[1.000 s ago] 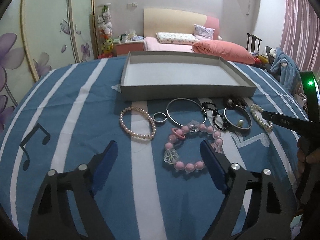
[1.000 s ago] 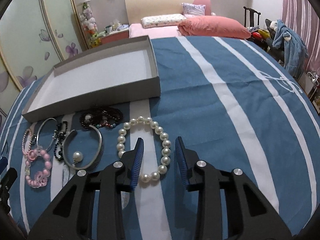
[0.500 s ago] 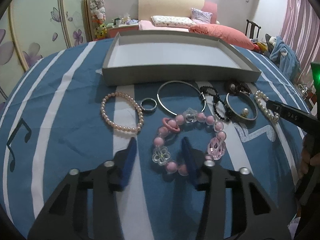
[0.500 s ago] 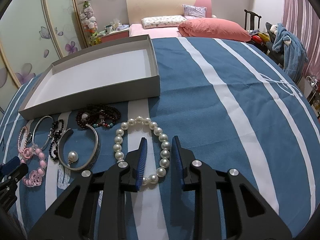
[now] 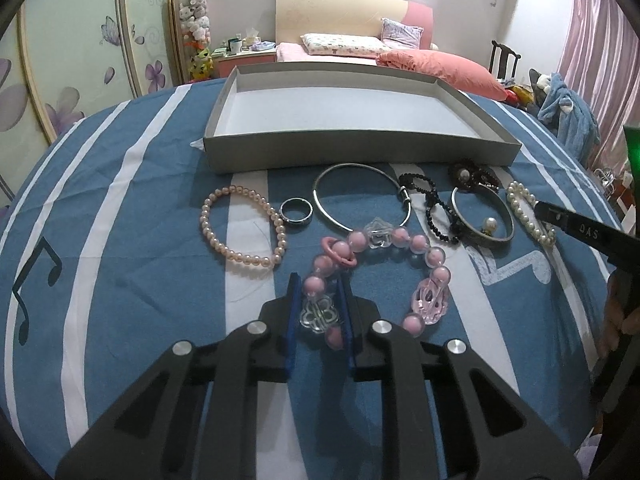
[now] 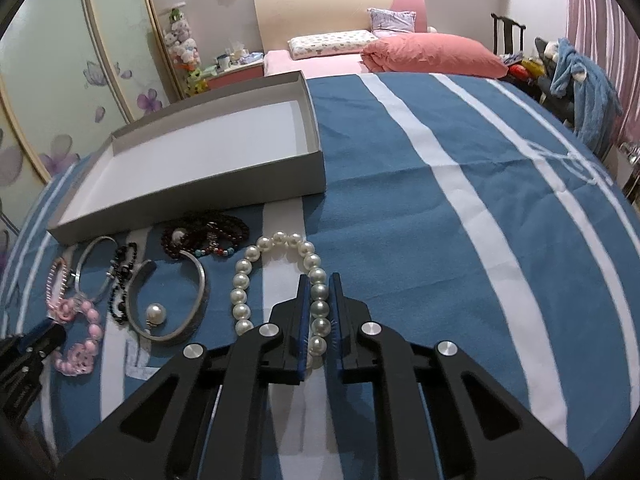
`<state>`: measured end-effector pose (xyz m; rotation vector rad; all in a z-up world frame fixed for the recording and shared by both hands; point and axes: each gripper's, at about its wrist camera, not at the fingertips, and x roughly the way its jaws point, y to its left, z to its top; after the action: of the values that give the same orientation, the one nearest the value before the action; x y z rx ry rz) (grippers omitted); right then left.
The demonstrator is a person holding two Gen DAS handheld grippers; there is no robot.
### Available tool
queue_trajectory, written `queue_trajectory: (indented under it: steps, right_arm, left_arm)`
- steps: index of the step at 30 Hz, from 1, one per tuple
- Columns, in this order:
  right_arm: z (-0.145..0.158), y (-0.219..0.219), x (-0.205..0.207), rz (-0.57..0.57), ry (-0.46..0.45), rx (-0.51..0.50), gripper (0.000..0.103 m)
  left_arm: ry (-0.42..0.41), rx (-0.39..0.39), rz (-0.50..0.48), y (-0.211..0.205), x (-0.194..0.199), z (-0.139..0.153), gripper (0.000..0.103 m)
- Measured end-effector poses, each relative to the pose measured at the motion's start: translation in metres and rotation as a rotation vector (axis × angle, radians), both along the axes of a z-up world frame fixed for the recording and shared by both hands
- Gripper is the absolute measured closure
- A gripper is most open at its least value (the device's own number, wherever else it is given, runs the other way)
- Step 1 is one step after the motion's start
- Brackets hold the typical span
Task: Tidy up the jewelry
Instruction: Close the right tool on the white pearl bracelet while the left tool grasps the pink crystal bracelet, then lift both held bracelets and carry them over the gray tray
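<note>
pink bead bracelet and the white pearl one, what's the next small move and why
Probably lift both straight up, then carry them to the grey tray. The left tongs are closing around the pink bead bracelet at its clear flower charm; the right tongs are shut on the white pearl bracelet. Both bracelets lie on the blue striped cloth, and nothing is in the tray.

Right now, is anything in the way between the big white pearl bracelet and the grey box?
Partly. The dark bead bracelet lies just off the straight line from the white pearl bracelet to the grey box. Lifted over the box's front wall, nothing visible blocks it.
</note>
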<state>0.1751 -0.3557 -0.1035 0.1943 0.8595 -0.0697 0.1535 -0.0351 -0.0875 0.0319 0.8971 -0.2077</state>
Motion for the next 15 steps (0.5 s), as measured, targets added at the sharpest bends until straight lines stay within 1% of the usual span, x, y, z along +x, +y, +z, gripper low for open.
queue_trajectory:
  steps: [4,9,15]
  right_arm:
    - [0.007,0.001,-0.008,0.011,-0.051,0.022,0.093]
    - [0.027,0.005,-0.019,0.037,-0.146,0.064,0.093]
    - [0.039,0.01,-0.031,0.077,-0.217,0.11,0.093]
  left_arm:
    - [-0.025,-0.031,0.012,0.006,-0.003,0.007,0.085]
    - [-0.082,-0.068,0.016,0.012,-0.011,0.02,0.085]
    - [-0.141,-0.104,0.009,0.013,-0.023,0.034,0.086]
